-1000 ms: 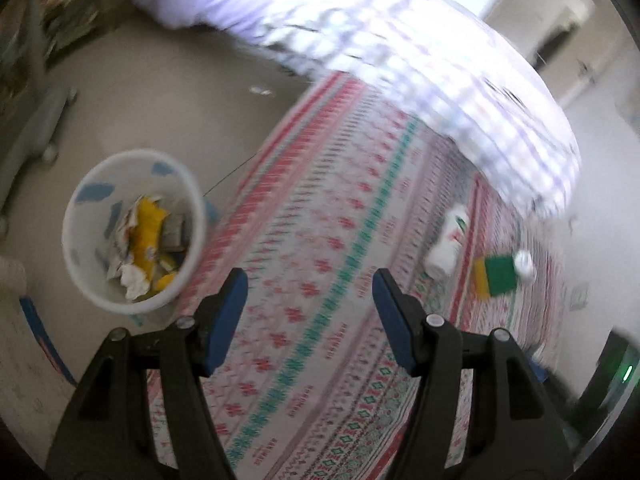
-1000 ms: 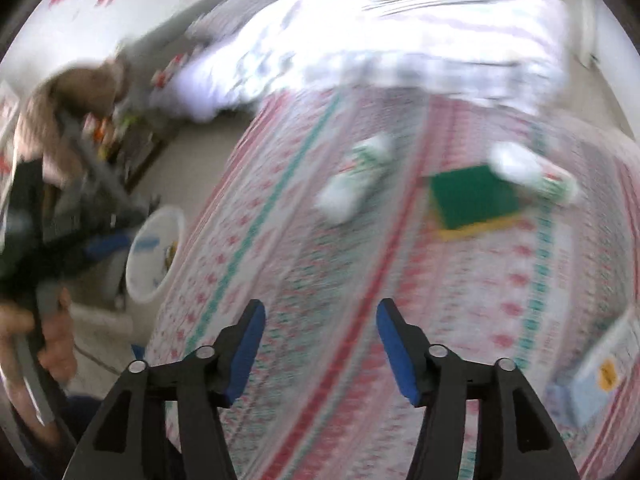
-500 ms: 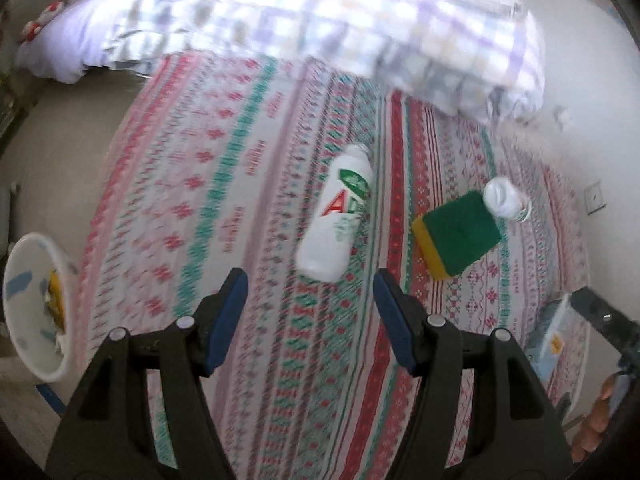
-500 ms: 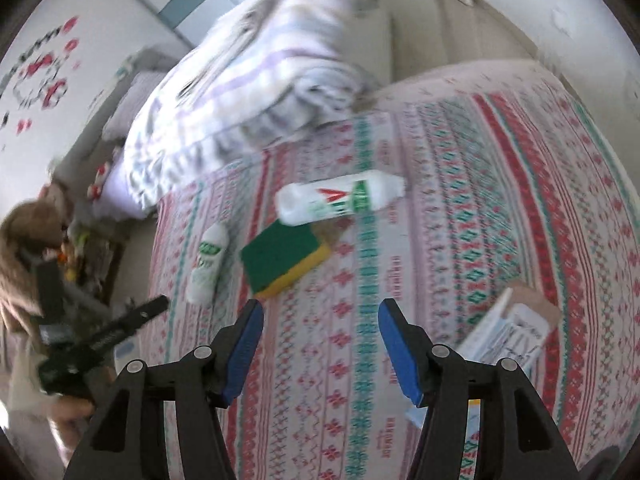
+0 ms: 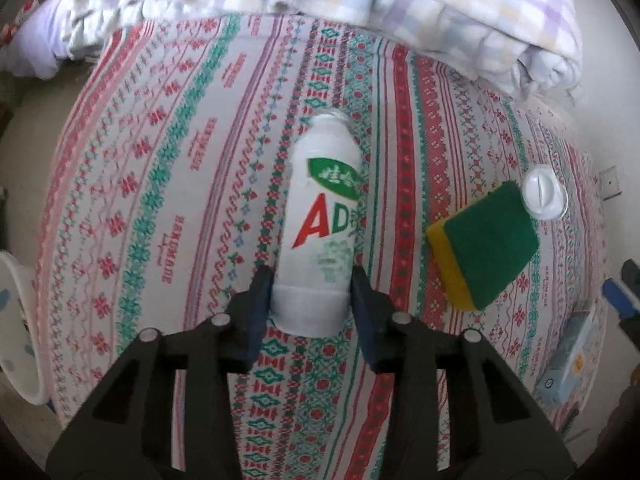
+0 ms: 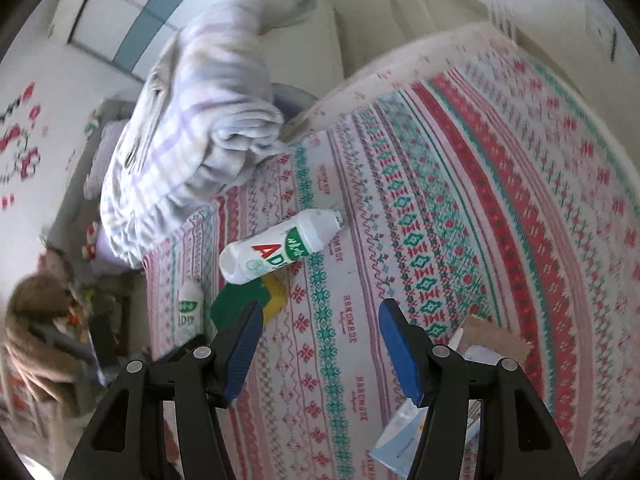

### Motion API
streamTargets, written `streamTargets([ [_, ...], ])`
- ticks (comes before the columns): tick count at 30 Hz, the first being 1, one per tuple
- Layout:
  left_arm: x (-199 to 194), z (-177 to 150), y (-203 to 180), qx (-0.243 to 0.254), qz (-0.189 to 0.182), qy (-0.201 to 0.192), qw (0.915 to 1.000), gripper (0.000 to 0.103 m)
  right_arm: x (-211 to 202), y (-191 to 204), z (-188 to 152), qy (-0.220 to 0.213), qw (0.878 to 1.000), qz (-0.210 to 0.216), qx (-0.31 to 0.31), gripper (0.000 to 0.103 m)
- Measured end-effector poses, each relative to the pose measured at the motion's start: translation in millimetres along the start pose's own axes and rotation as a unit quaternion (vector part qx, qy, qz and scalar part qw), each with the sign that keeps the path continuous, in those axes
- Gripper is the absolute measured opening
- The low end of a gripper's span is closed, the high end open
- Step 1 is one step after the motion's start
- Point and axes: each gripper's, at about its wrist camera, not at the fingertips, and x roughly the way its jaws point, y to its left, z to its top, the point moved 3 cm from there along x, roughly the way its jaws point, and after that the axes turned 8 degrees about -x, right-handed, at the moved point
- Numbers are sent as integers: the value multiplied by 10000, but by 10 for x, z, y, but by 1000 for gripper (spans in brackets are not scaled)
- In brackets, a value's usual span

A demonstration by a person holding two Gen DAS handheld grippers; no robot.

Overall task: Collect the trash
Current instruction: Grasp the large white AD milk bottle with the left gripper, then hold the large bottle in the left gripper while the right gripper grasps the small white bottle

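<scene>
A white AD bottle point(image 5: 324, 224) lies on the patterned bedspread. My left gripper point(image 5: 312, 296) has its blue pads against both sides of the bottle's base and is shut on it. A green and yellow sponge point(image 5: 484, 244) lies to its right, beside the base of a second white bottle point(image 5: 544, 194). In the right wrist view my right gripper point(image 6: 320, 344) is open and empty above the bedspread. The second bottle point(image 6: 276, 250) and the sponge point(image 6: 244, 300) lie ahead of it to the left. A torn paper box point(image 6: 472, 364) lies by its right finger.
A white waste bin point(image 5: 16, 332) stands on the floor at the bed's left edge. A folded checked blanket point(image 5: 360, 4) covers the far end of the bed. A blue and white box point(image 5: 568, 364) lies at the right.
My left gripper has swung from the bin to the bed, closed in on the AD bottle and shut on its base. My right gripper has moved nearer the second bottle and the sponge.
</scene>
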Motion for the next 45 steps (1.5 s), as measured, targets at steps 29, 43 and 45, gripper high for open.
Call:
streamTargets([
  [29, -550, -192, 103, -496, -768, -227, 9956, 40, 1054, 112, 382, 17, 9765, 1271, 1743, 42],
  [43, -929, -271, 367, -644, -1118, -457, 9906, 40, 898, 967, 154, 74, 9892, 1422, 346, 41],
  [45, -955, -285, 438, -701, -1124, -470, 9901, 40, 919, 1061, 86, 138, 9899, 1403, 157, 41],
])
